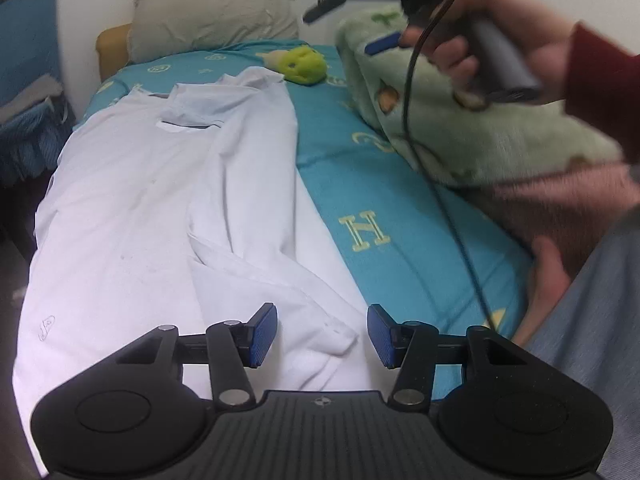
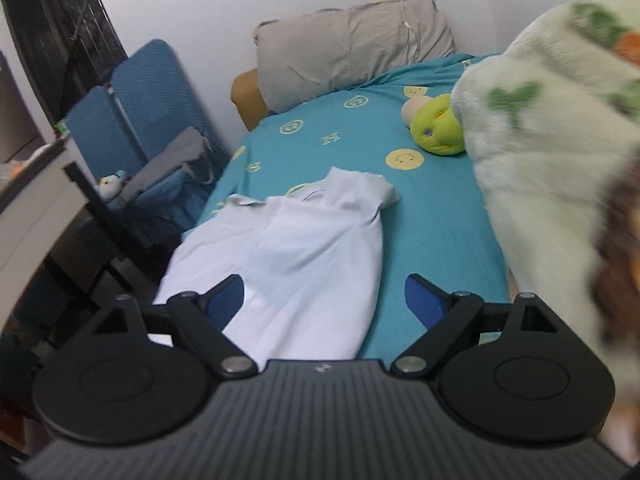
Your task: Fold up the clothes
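Left wrist view: white shirt [image 1: 160, 184] lies lengthwise on the bed [image 1: 400, 200], running near to far; left tongs [image 1: 322, 336] gape just above its near cuff; right tongs [image 2: 324, 300], apart, hover higher.

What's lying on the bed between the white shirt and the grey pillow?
Only bare teal sheet separates the white shirt from the grey pillow, clearest in the right wrist view. The green plush toy sits off to the side.

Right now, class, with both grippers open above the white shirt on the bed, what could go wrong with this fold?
1. The white cotton shirt overhangs the teal printed bedsheet's edge; pulling may drag it off.
2. The black cable dangling from the right gripper could snag the bunched sleeve near the left gripper.
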